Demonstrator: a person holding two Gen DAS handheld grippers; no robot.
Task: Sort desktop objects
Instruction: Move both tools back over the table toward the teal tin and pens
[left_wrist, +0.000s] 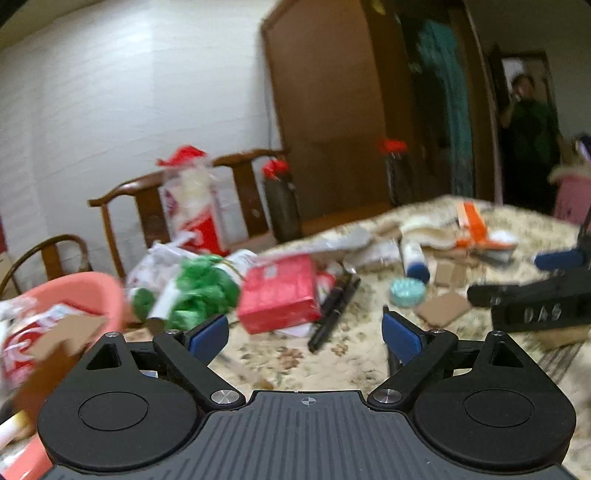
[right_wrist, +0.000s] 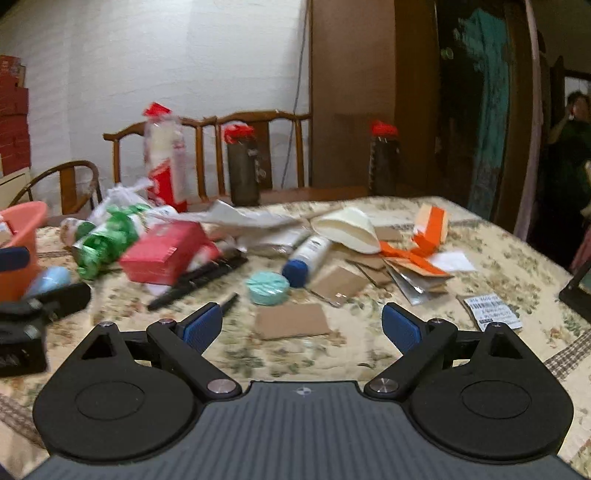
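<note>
A cluttered table with a floral cloth (right_wrist: 498, 266) holds a red box (right_wrist: 162, 254), a green foil bag (right_wrist: 107, 236), a teal round tin (right_wrist: 267, 287), a white tube with a blue cap (right_wrist: 306, 258), black pens (right_wrist: 203, 280), cardboard pieces (right_wrist: 291, 320) and orange packaging (right_wrist: 424, 236). My left gripper (left_wrist: 304, 334) is open and empty above the cloth, near the red box (left_wrist: 279, 293). My right gripper (right_wrist: 303, 328) is open and empty, just before a cardboard piece. Each gripper shows at the edge of the other's view.
A pink basin (left_wrist: 88, 295) with packets stands at the table's left end. Wooden chairs (right_wrist: 207, 147), dark bottles with red tops (right_wrist: 242, 166) and a wooden cabinet (right_wrist: 351, 92) stand behind. A person (left_wrist: 528, 140) stands in the doorway at right. A dark frame (right_wrist: 580, 291) sits at the right edge.
</note>
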